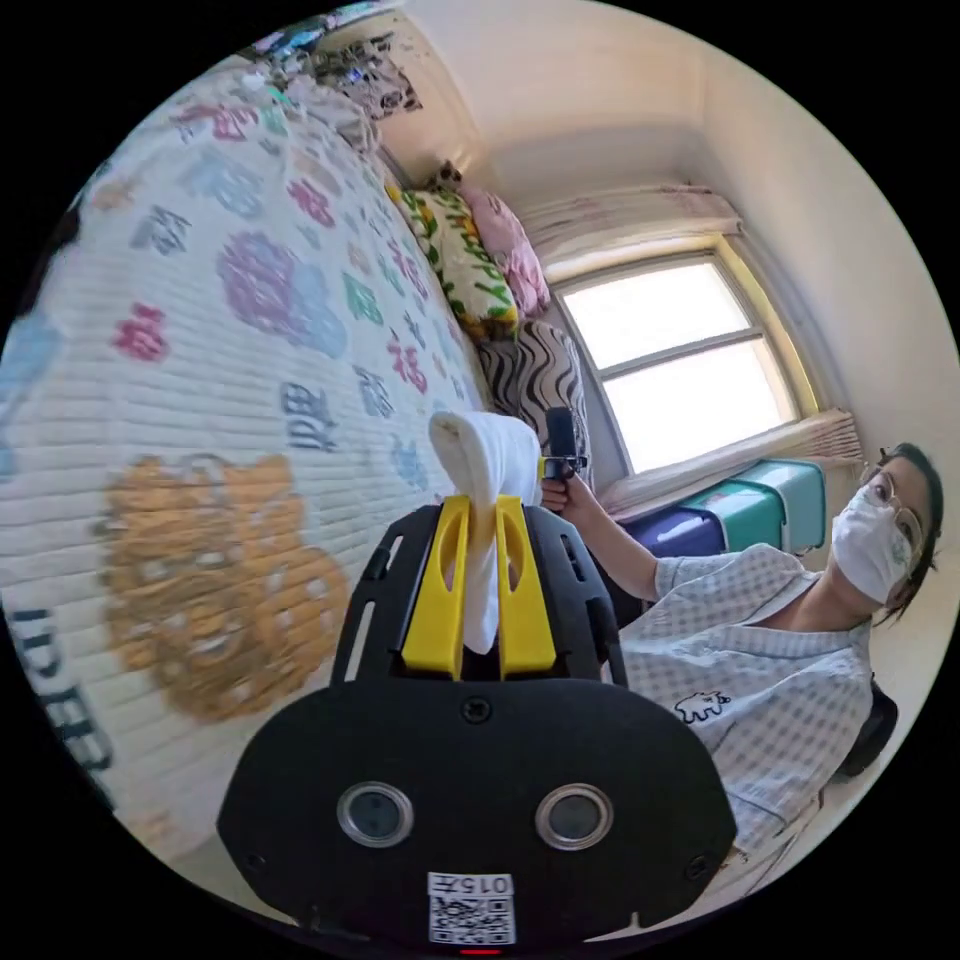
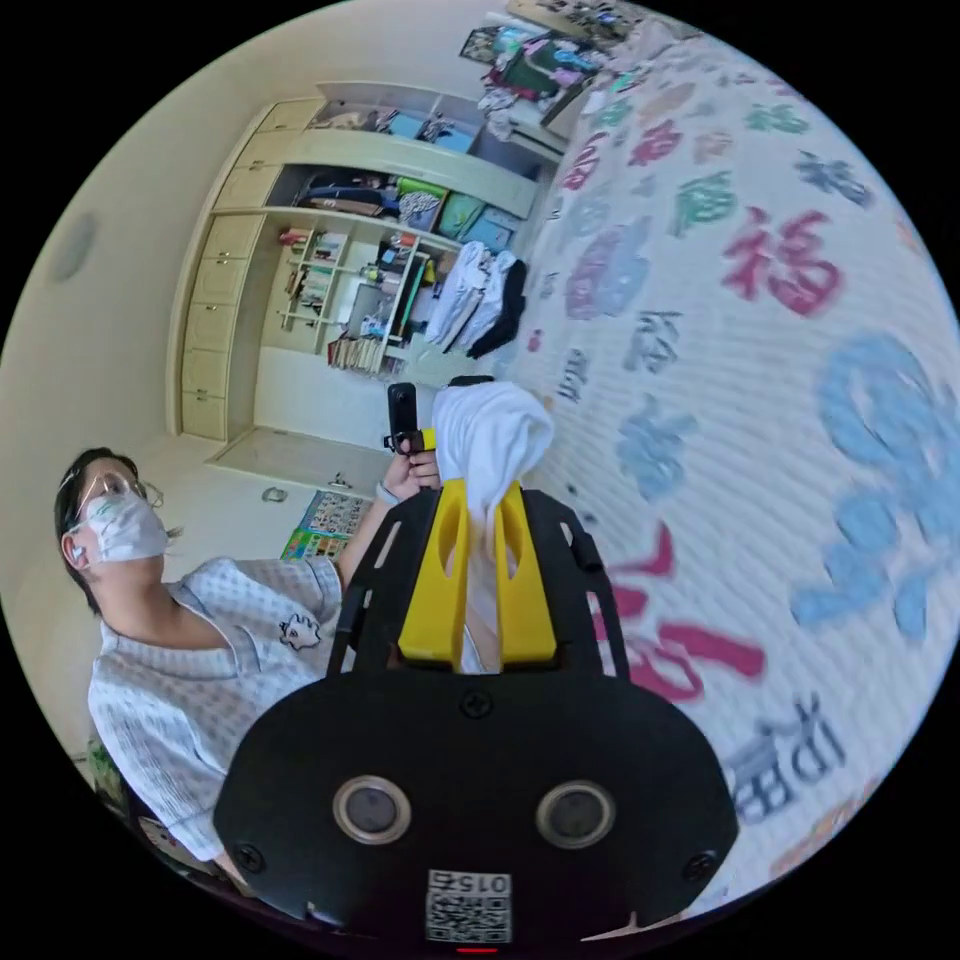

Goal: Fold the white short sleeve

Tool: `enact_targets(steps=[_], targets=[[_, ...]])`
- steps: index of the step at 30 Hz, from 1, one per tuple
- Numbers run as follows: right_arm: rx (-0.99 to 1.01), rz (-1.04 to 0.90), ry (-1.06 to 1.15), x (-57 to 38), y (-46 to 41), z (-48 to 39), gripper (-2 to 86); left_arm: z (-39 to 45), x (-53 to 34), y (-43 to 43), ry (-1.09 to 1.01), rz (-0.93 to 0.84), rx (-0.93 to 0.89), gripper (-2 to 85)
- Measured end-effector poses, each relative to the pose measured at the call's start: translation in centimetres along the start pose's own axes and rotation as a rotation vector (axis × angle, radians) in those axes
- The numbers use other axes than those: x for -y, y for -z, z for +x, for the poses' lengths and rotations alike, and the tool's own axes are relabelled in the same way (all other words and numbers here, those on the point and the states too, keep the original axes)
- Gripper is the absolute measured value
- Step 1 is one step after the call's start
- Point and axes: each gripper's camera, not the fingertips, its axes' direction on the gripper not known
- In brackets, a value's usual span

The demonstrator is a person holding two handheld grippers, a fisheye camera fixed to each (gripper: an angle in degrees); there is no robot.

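Observation:
The white short sleeve (image 1: 490, 470) is bunched between the yellow jaws of my left gripper (image 1: 480, 515), which is shut on it, held up off the bed. The same white cloth (image 2: 490, 435) bulges out past my right gripper (image 2: 480, 500), and both of its yellow jaws press on the fabric too. Behind the cloth in the left gripper view the other gripper (image 1: 560, 445) shows in the person's hand, close to mine. In the right gripper view the other gripper (image 2: 405, 420) shows likewise, right beside the cloth. Most of the garment is hidden by the jaws.
A quilted bedspread (image 1: 200, 330) with coloured characters and an orange figure covers the bed. Pillows (image 1: 470, 255) lie at its head near the window (image 1: 690, 360). A masked person (image 1: 760, 650) in a checked shirt holds the grippers. Shelves and cupboards (image 2: 340, 250) stand across the room.

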Motion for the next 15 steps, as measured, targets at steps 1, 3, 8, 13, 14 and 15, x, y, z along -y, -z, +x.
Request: enact_targets(steps=[1,3,8,13,14,15], targets=[[0.034,-0.026,0.025,3.2,-3.3,-0.4,4.3,0.6,0.3,4.2,0.005,0.035,0.059,4.3],[0.068,-0.071,0.055,8.1,-8.3,-1.0,4.0,1.5,0.9,10.2,0.020,0.082,0.154,4.4],[0.070,-0.157,0.133,20.8,-20.4,-4.0,3.8,4.0,4.2,24.1,0.069,0.187,0.320,4.4],[0.047,-0.170,0.140,33.6,-30.1,-6.6,3.8,5.5,9.3,34.3,0.128,0.306,0.439,4.3],[0.029,-0.166,0.138,34.8,-31.0,-6.8,3.8,5.4,9.8,34.9,0.136,0.316,0.454,4.4],[-0.008,-0.161,0.127,36.8,-32.8,-6.7,4.0,5.0,10.7,35.8,0.148,0.335,0.493,4.5]])
